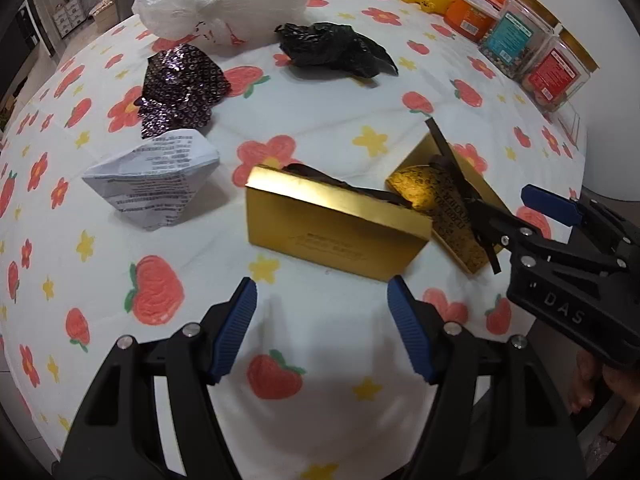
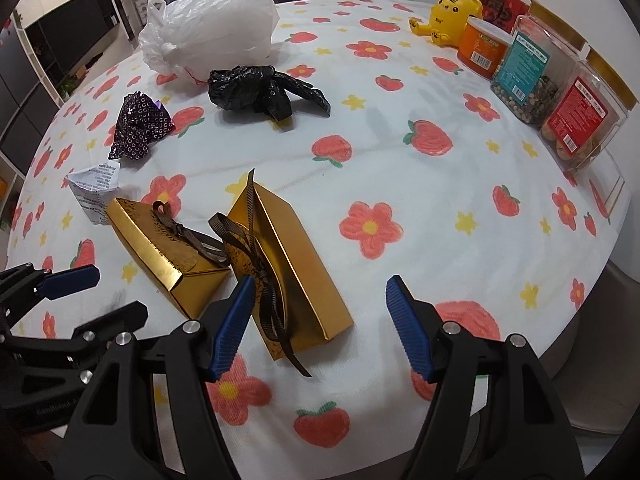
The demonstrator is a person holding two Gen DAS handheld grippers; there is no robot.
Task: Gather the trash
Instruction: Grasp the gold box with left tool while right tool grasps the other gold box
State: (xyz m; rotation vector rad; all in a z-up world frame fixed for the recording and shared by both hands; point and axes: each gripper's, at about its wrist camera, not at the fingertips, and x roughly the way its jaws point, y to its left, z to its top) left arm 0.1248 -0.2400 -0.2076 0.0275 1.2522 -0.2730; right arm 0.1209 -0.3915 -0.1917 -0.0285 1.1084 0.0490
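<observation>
Left wrist view: flowered tablecloth point(image 1: 320, 112) under trash, both grippers point(image 1: 322, 328) point(image 2: 320, 328) spread, empty.

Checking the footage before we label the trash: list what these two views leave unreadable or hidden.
- White plastic bag: knotted shut, film cloudy; contents unknown in both views.
- Gold box: in the left wrist view only its side shows; whether anything is inside cannot be told.
- Crumpled paper: print too small and warped to read.
- Jar at the right: its far side is cut by the fisheye edge.
- Left gripper: body below frame.
</observation>
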